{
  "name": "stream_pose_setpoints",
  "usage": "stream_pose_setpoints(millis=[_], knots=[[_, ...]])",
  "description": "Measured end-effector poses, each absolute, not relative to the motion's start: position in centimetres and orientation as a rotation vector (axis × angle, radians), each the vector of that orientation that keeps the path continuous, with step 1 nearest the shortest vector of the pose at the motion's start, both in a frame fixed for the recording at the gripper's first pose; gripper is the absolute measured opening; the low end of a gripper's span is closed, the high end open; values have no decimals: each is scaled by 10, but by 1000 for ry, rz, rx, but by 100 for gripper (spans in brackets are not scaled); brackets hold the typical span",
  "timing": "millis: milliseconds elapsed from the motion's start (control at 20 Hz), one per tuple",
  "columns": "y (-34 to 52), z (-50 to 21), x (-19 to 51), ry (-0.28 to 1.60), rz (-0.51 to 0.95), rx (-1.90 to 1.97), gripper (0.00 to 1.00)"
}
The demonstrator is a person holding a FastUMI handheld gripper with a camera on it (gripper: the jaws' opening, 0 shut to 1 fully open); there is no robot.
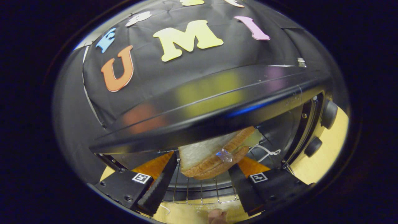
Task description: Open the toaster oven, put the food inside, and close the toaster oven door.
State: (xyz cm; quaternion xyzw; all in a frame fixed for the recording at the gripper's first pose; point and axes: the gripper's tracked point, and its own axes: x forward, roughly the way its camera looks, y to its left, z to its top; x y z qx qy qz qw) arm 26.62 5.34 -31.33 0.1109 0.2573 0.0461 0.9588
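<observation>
My fingers (199, 186) pinch the sandwich (208, 160) at frame centre; it sits loosely and may snag the oven's (199, 102) top edge or slip onto the rack (199, 194).

Black cloth (155, 81) as backdrop, 12 o'clock, spans most of the upper scene, creased near the top. Small silvery clip (300, 62) on the cloth's edge at about 1 o'clock, detail too small to tell. Thin white strip (90, 104) runs down the cloth's side at 10 o'clock. Plain grey panel (70, 118) beside it, 9 o'clock, blurred. Light wood tabletop (337, 130) shows at 4 o'clock, and again at 6 o'clock and 7 o'clock, pale yellow, smooth.
</observation>
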Motion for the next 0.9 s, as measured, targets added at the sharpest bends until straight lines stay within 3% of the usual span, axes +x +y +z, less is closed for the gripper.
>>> stream_pose_setpoints(millis=[450, 900], knots=[[44, -331, 216, 688, 155, -98, 100], [41, -317, 137, 784, 165, 21, 99]])
